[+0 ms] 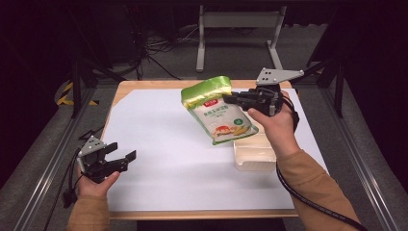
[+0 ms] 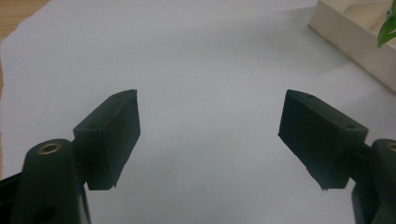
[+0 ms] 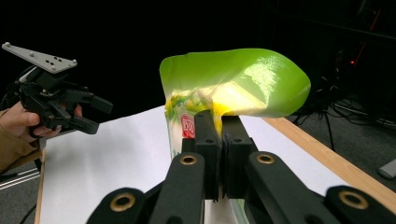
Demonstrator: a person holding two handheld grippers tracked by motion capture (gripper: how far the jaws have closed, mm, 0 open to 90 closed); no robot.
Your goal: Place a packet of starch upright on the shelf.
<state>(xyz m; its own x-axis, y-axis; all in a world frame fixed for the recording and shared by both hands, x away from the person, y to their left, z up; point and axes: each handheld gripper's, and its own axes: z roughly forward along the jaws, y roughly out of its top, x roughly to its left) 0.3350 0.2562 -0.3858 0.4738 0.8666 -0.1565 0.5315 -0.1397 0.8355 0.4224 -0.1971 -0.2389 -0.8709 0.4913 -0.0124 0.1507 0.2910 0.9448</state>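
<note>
High view shows the right tool (image 1: pixel 231 98) clamped on the upper edge of a green snack pouch (image 1: pixel 219 113), which hangs tilted in the air above and just beyond the cream tray (image 1: pixel 254 155), its lower corner close over the tray's far rim. The left tool (image 1: pixel 120 156) rests well to the left of the tray, near the front edge of the counter (image 1: pixel 144 86), its jaws spread wide with nothing between them. White paper (image 1: pixel 168 144) covers most of the wooden top; beyond it lie a grey floor, loose cables and a metal stand in a dark room. Left gripper view looks along the two parted black jaws across bare white paper toward the tray (image 2: pixel 355 37), which sits off at the upper right with a sliver of green at its edge. Right gripper view shows the jaws pressed fully together on a thin fold of the pouch (image 3: pixel 233 84), whose glossy top flops over above them; the left tool (image 3: pixel 91 114) hovers open in the distance. As I judge it, the grip takes only a narrow strip of slick film, so the pouch could slide out or swing, and a bag hanging at this slant may catch the tray's rim or land half outside it when let go.
</note>
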